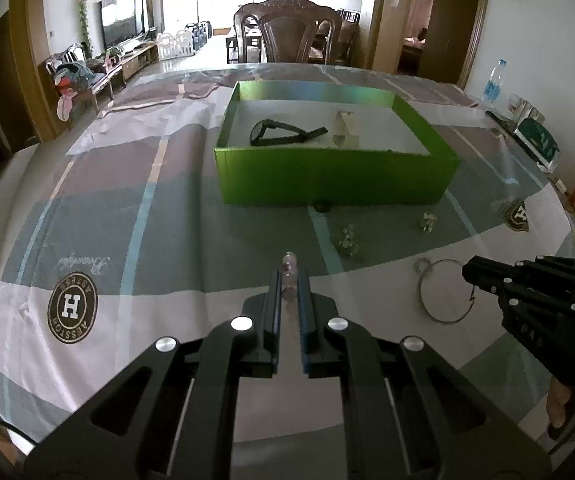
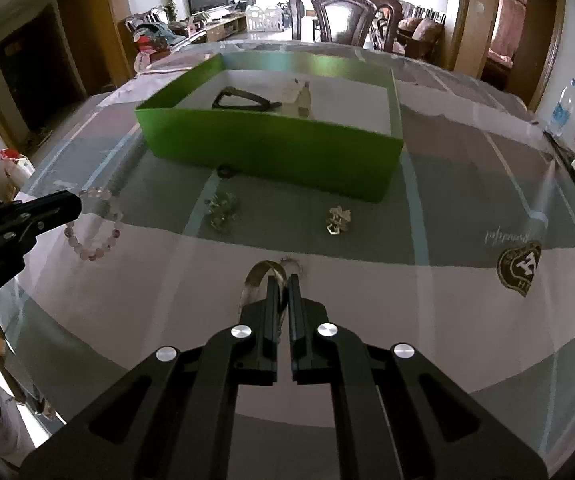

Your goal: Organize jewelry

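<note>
The left gripper [image 1: 290, 276] is clenching a pale beaded bracelet [image 2: 96, 224], its two black fingers pinching one side of the bead loop while the rest of the loop is hanging or resting against the patterned tablecloth [image 1: 135, 200]; in the left wrist view only a few clear beads are showing between the fingertips. The right gripper [image 2: 283, 284] is grasping a thin silver bangle [image 1: 443, 292], its jaws closed tight on the band, which is arching up just ahead of the fingertips in the right wrist view and lying as a wide ring on the cloth in the left wrist view. Beyond both grippers, a green box [image 1: 327, 176] is sitting open on the table, well apart from the held pieces, and inside it a dark watch [image 1: 283, 132] is lying beside a pale, folded-looking item [image 1: 343, 128] that is too blurred to identify. Between the box and the grippers, two small sparkly pieces are resting on the cloth: one cluster [image 1: 346, 240] nearer the left gripper and another [image 1: 428, 222] further right. A small dark round object [image 1: 322, 205] is lying just against the box's near wall. A dark wooden chair [image 1: 295, 32] is standing beyond the table's far edge.
</note>
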A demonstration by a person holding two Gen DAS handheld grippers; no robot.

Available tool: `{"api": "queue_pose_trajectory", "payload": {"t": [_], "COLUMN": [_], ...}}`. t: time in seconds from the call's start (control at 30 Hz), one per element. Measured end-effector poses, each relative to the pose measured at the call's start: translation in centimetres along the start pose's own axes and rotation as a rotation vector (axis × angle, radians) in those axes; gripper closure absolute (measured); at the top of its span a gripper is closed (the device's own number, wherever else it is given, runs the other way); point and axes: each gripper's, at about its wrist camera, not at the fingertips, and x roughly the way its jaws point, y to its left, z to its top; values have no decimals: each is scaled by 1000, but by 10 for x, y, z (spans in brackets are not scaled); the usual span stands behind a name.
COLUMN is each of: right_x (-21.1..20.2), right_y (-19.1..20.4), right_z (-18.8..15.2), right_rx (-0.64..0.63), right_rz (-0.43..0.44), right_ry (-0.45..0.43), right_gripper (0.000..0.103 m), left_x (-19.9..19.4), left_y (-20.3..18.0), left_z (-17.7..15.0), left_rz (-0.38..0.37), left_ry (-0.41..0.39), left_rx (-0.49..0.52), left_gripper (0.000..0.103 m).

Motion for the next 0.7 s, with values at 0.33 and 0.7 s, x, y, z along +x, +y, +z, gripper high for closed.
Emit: {"api": "queue_pose_trajectory", "payload": {"t": [0.33,0.7], "right_x": [26,44], "right_y": [-22,-19], "right_z": [-17,-11], "right_rx": [49,46], "right_rz": [-36,-86], "right_ry": [87,95], "right_gripper": [98,61], "left_x": [41,66], "left_y": [8,14], "left_z": [-22,-34], "left_rz": [24,99], "left_ry": [90,117], "left_rx": [-23,-28], "left_gripper": [95,89]}}
